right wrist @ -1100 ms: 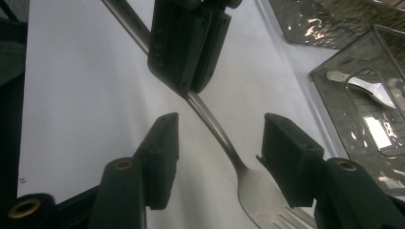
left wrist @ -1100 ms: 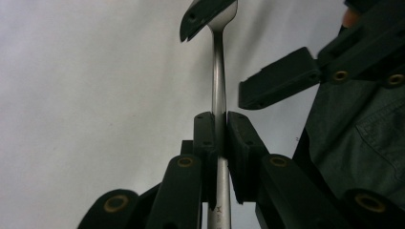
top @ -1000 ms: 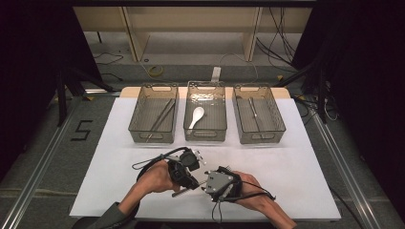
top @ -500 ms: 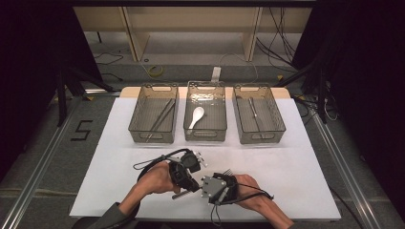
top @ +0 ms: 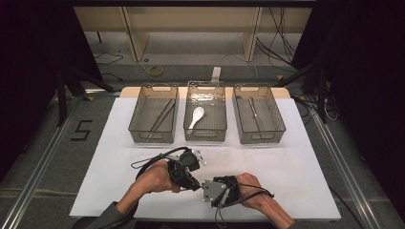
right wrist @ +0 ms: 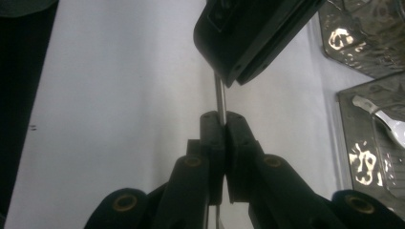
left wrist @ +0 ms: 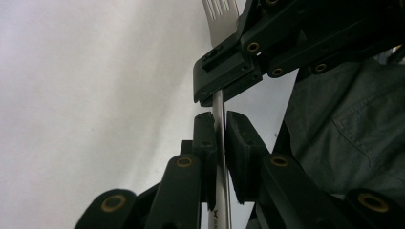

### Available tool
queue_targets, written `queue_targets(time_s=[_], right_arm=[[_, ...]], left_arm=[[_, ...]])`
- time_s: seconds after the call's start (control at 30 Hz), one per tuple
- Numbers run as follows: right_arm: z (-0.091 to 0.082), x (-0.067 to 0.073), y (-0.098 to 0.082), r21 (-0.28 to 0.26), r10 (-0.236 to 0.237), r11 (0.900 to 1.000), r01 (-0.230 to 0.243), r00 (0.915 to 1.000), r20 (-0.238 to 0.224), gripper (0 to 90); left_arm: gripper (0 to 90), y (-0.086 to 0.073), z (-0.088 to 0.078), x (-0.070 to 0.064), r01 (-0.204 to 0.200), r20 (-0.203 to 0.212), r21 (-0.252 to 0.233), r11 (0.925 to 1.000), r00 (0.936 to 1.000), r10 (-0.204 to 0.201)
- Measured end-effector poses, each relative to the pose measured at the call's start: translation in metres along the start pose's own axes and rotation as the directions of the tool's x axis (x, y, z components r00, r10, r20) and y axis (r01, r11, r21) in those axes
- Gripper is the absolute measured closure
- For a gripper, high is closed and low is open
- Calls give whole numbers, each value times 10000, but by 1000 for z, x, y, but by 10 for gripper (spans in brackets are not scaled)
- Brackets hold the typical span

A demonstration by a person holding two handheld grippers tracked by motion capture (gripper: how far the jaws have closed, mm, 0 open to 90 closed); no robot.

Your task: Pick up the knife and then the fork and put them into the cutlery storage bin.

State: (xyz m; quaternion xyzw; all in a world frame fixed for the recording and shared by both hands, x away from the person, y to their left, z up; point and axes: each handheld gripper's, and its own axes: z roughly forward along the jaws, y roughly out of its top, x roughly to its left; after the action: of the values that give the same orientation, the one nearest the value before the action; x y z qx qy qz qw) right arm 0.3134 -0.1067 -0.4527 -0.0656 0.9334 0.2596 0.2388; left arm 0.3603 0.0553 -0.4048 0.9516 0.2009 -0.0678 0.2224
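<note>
Both pairs of jaws are pinched on one fork (left wrist: 220, 119), a hand-over caught halfway. In the left gripper view the left gripper (left wrist: 218, 138) clamps the steel handle between its pads, and the handle runs straight up along the jaws to the tines at the top of the frame. Just above, the other gripper crosses the same stem nearer the tines. In the right gripper view the right gripper (right wrist: 220, 125) has just been closing, and its pads now meet on the thin stem of the fork (right wrist: 219, 98), with the left gripper's black body hanging right over them.

From above, the two grippers meet nose to nose at the near edge of the white table (top: 305, 162), the fork's long axis lying between them. So the fork is equally near both hands.

Beyond stand three clear bins (top: 260, 114); the middle one holds a white spoon (top: 196, 116).

A small mark is printed low on the handle, too tiny to read. A dark "5" (top: 82, 130) sits on the floor at the left.
</note>
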Motion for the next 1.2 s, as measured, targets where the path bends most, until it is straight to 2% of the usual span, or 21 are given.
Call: queue_targets(time_s=[0.1, 0.17, 0.23, 0.3, 0.4, 0.5, 0.57, 0.63, 0.73, 0.8, 0.83, 0.9, 0.93, 0.97, 1.03, 1.1, 1.17, 1.2], right_arm=[[-1, -4, -5, 194, 299, 9994, -300, 9995, 53, 883], [-2, -7, -9, 151, 569, 9982, -573, 9981, 234, 883], [-3, -10, -13, 167, 774, 9968, -779, 9966, 299, 883], [-3, -12, -17, 259, 906, 9954, -918, 9949, 441, 882], [-4, -15, -22, 392, 1007, 9940, -1024, 9940, 439, 882], [-5, -19, -26, 381, 1213, 9916, -1235, 9911, 550, 882], [-5, -21, -29, 426, 1316, 9900, -1344, 9893, 626, 882], [-7, -24, -32, 494, 1509, 9867, -1546, 9860, 713, 882], [-10, -31, -38, 494, 1948, 9787, -1991, 9776, 798, 882], [-13, -36, -43, 476, 2298, 9709, -2346, 9692, 880, 882], [-13, -37, -45, 404, 2585, 9639, -2632, 9614, 945, 882], [-16, -42, -51, 342, 2951, 9533, -3000, 9498, 1040, 881], [-17, -44, -55, 309, 3115, 9482, -3161, 9446, 1038, 881], [-19, -47, -58, 223, 3365, 9399, -3406, 9356, 1071, 881], [-23, -51, -65, 56, 3770, 9250, -3799, 9197, 1098, 882], [-28, -57, -71, -124, 4223, 9057, -4238, 8993, 1137, 881], [-32, -61, -77, -216, 4554, 8895, -4564, 8818, 1227, 881], [-35, -63, -79, -254, 4713, 8811, -4722, 8726, 1282, 881]], left_arm=[[675, -1, -7, 1, 187, -199, -461, 9988, 9996, -196], [611, -2, -11, 2, 161, -524, -671, 9976, 9984, -196], [521, -3, -15, 5, 397, -831, -1051, 9937, 9954, -486], [465, -5, -17, 7, 662, -943, -1384, 9882, 9923, -797], [405, -6, -22, 8, 665, -1104, -1619, 9846, 9902, -851], [344, -9, -26, 11, 782, -1342, -2077, 9751, 9851, -1076], [314, -12, -29, 14, 876, -1544, -2567, 9625, 9794, -1303], [293, -16, -32, 17, 935, -1483, -3035, 9482, 9784, -1439], [261, -22, -38, 23, 1013, -1557, -3865, 9167, 9725, -1731], [247, -27, -41, 26, 1063, -1646, -4158, 9032, 9679, -1897], [240, -29, -43, 27, 1056, -1685, -4295, 8969, 9663, -1945], [230, -34, -44, 28, 1072, -1676, -4584, 8823, 9645, -2042], [224, -37, -44, 29, 1067, -1714, -4681, 8772, 9629, -2085], [219, -39, -44, 30, 1027, -1770, -4747, 8741, 9617, -2092], [215, -44, -43, 31, 1009, -1793, -4983, 8611, 9597, -2162], [216, -48, -42, 32, 915, -1832, -5305, 8428, 9583, -2193], [215, -53, -41, 34, 1132, -1512, -5537, 8250, 9606, -2333], [213, -56, -40, 35, 1143, -1524, -5630, 8185, 9591, -2387]])
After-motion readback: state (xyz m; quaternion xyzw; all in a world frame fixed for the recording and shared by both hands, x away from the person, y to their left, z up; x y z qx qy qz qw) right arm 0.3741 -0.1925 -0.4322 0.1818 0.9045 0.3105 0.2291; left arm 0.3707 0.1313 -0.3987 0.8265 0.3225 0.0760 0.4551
